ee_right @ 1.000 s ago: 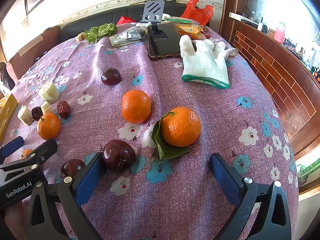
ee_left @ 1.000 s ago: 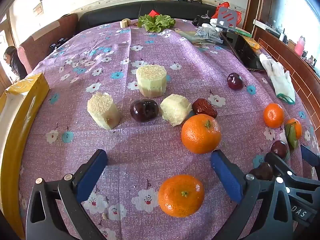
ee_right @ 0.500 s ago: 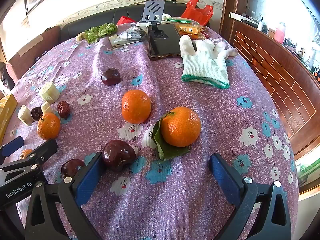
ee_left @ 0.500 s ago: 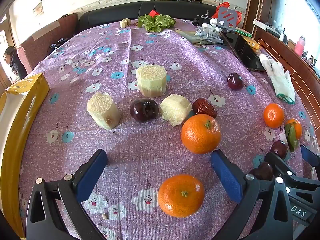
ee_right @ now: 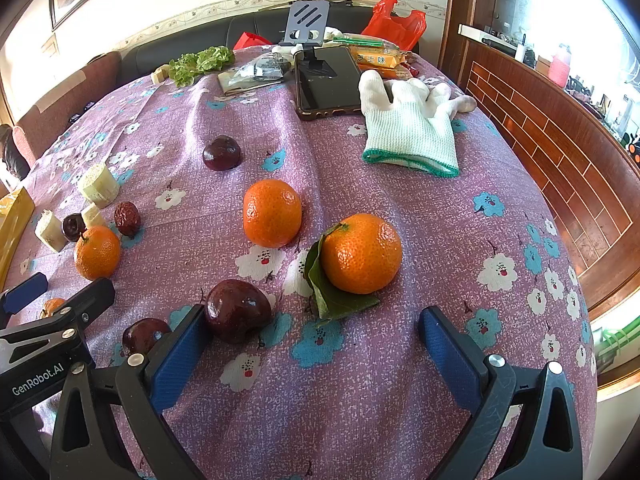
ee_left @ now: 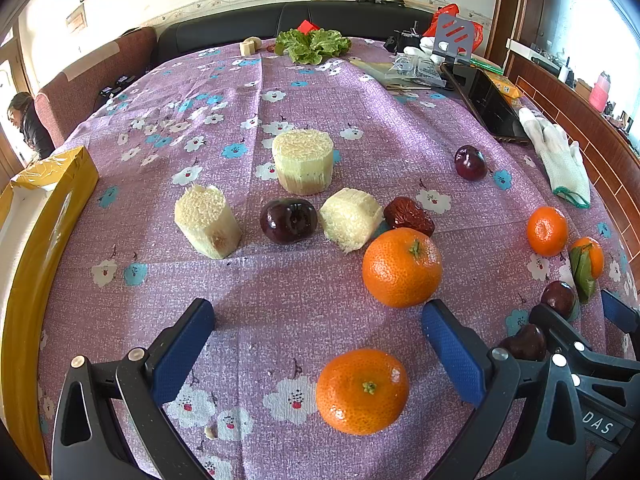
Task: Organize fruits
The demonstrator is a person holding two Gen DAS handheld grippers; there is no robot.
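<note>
Left gripper (ee_left: 318, 338) low over tablecloth (ee_left: 280, 92), jaws wide, orange (ee_left: 362, 391) between them. Right gripper (ee_right: 312, 336) alongside, wide, empty; leafy orange (ee_right: 361, 253) just ahead. Sofa (ee_left: 224, 36) behind table.

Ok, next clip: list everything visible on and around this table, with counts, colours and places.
mandarins: 4, orange; one near the left tool, one mid-table, one bare, one with a leaf
dark cherries: 4, dark red;
red date: 1, brown-red, beside the cane
sugarcane pieces: 3, pale yellow, table centre
lettuce: 1, green, far edge
phone: 1, black, far right
gloves: white, green cuff
box: 1, yellow, left edge
tablecloth: purple, floral
left tool: open, empty
right tool: open, empty
</note>
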